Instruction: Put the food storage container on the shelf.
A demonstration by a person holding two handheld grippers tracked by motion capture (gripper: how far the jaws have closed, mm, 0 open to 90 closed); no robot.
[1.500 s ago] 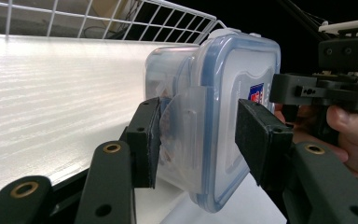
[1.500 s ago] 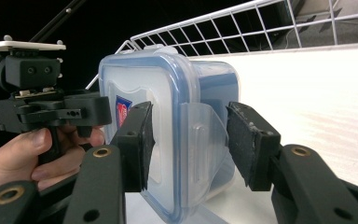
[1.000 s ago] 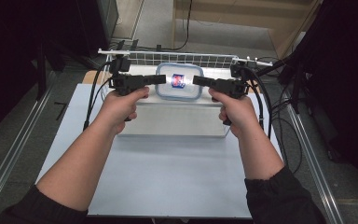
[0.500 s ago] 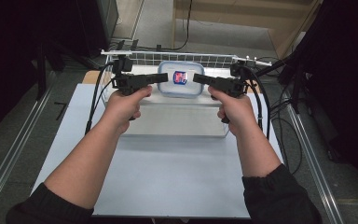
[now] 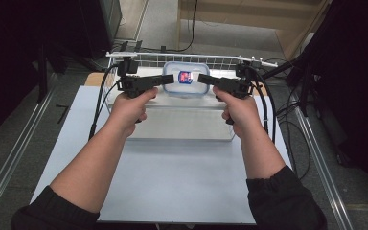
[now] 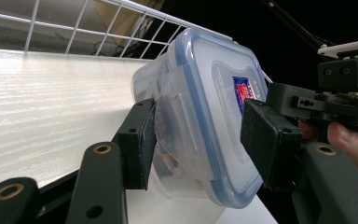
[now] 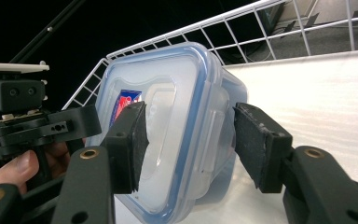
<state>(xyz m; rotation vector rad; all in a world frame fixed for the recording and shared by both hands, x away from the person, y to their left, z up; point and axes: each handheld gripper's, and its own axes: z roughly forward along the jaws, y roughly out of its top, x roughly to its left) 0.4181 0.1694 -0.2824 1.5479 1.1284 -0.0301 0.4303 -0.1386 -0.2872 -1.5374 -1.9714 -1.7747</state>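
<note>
Both grippers have carried the box (image 5: 185,78) slightly farther toward the wire rack (image 5: 139,58), left gripper (image 5: 165,79) and right gripper (image 5: 205,79) open astride opposite ends, suggesting repositioning is incomplete.

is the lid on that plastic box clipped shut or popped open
Lid is on: its blue-rimmed lid sits flush on the container. The side flap looks folded down, but whether it is latched, cannot tell.
</note>
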